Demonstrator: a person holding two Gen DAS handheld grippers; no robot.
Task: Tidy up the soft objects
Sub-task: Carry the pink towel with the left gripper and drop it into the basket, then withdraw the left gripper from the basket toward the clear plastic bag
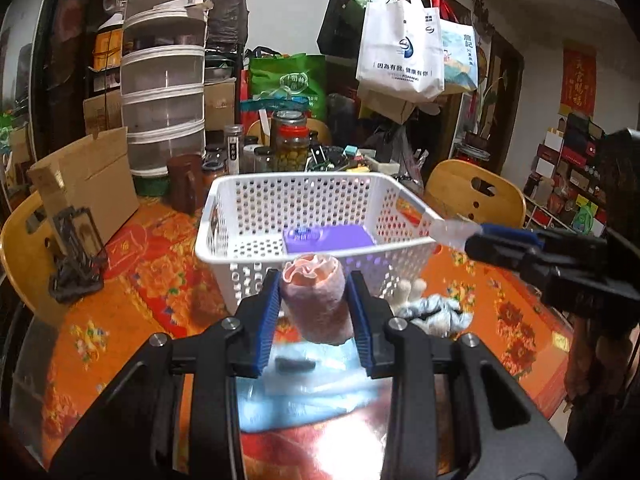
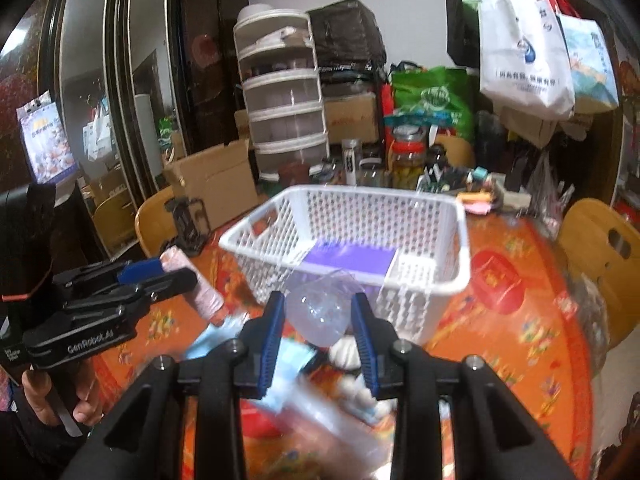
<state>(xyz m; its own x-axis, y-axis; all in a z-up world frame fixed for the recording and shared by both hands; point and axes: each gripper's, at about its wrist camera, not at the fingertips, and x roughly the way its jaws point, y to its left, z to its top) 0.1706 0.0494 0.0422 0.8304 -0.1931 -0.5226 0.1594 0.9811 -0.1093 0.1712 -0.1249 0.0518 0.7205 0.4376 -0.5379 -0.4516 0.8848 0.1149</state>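
One item so far lies in the white basket (image 1: 320, 216), a purple block (image 1: 328, 237) on its floor toward 3 o'clock of the left wrist view; by my reckoning the sorting is early, with most of it left. On the orange floral tabletop (image 1: 132, 280), at the basket's near side around 6 o'clock, more soft things wait: a pale blue cloth (image 1: 312, 376) and a white-and-grey bundle (image 1: 432, 312) at about 4 o'clock. The left gripper (image 1: 314, 300) has its jaws closed partway onto a rolled pink towel (image 1: 314, 292), pads pressing both flanks, the roll held upright just short of the basket's near wall. The right gripper (image 2: 320, 320) grips a clear crumpled plastic item (image 2: 322, 312), what exactly I cannot tell through the blur, jaws narrowed against its sides, and it sits at the basket's right rim, around 3 o'clock in the left wrist view. Both loads look ready to go over the rim, I'd judge.
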